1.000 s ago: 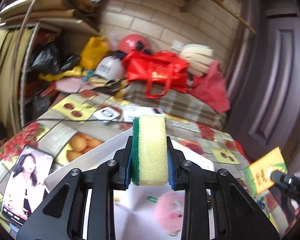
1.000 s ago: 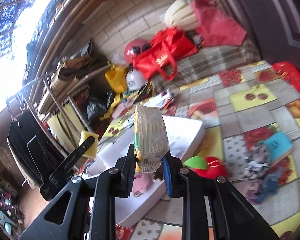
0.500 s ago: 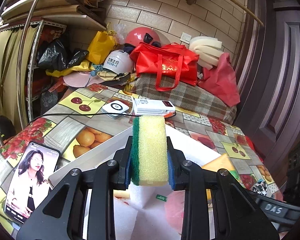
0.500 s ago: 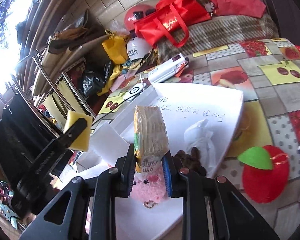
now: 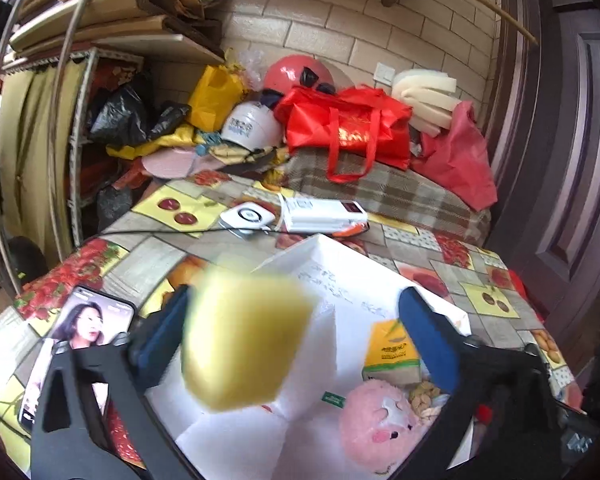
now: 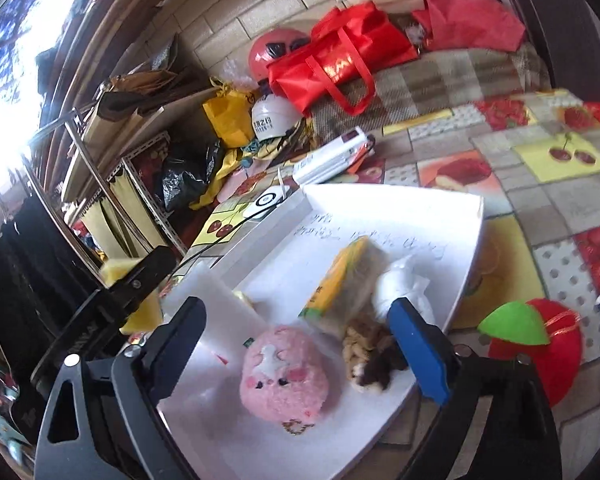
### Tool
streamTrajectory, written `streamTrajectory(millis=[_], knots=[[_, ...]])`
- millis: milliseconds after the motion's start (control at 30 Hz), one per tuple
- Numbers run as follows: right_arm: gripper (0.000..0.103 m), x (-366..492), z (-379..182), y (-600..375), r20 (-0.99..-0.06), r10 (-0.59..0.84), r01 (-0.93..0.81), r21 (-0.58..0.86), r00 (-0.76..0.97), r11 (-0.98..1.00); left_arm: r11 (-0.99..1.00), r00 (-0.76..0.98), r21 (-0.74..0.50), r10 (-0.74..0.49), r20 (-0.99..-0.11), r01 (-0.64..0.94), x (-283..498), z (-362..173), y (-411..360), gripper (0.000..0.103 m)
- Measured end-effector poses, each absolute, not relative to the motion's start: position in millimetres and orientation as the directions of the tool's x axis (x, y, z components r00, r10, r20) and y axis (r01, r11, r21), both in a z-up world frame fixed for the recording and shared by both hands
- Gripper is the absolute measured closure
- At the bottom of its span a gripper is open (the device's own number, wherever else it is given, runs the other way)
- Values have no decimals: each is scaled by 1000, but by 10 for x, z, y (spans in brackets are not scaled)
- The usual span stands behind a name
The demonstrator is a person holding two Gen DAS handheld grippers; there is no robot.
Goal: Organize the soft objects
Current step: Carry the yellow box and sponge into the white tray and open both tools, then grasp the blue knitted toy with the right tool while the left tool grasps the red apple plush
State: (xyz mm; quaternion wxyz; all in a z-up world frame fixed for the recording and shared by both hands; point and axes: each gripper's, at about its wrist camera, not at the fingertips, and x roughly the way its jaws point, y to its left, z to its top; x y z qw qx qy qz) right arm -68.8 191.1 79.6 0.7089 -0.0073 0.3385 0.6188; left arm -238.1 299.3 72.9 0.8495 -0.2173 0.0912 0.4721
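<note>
My left gripper [image 5: 296,336] is open; the yellow sponge [image 5: 244,336] is blurred between its jaws, loose and dropping over the white box [image 5: 364,280]. My right gripper [image 6: 300,344] is open above the same box [image 6: 380,208]. The yellow tissue pack [image 6: 340,284] lies in the box, also seen in the left wrist view [image 5: 392,354]. A pink plush [image 6: 284,376] lies in the box beside it, with a white crumpled cloth [image 6: 404,284] and a brown fuzzy item [image 6: 368,356]. The sponge and left gripper show at the left in the right wrist view [image 6: 132,296].
A phone [image 5: 80,336] lies on the fruit-pattern tablecloth left of the box. A white power bank [image 5: 324,216] and a round white device [image 5: 248,216] lie behind it. A red apple-shaped toy [image 6: 540,344] sits right of the box. Bags and helmets are piled at the back.
Both grippers have opened. The tissue pack left the right gripper and now lies in the box. The sponge has come free of the left gripper and is falling.
</note>
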Motion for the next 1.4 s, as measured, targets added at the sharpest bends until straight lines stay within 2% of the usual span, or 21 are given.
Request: streamTrajectory(millis=[600,967,1033,1167,1300,1400], knots=[[0,-531,946,1473,-396,914,-881,397,90,259,506,582,-292,744,-328,-812,-2376,753,2950,0],[0,432,1017,564,-370,838,-781,340,401,524,655,697,-243,651,-301,-716,-2108,838,2650,0],[0,576,966,439,-404,810,-769,310,426,559,698,739,-251,602,-303,-671,-2023,836,2549,0],[0,715,776,407,-557,703,-752,197,442,629,792,819,-245,482,-312,-560,-1802,826,2282,0],[0,708,564,304,-637,673,-767,194,376,612,876,853,-149,388,-350,-460,-1522,795,1976,0],[0,629,468,392,-666,671,-805,175,327,566,902,856,-86,366,-365,-422,-1409,765,1792,0]])
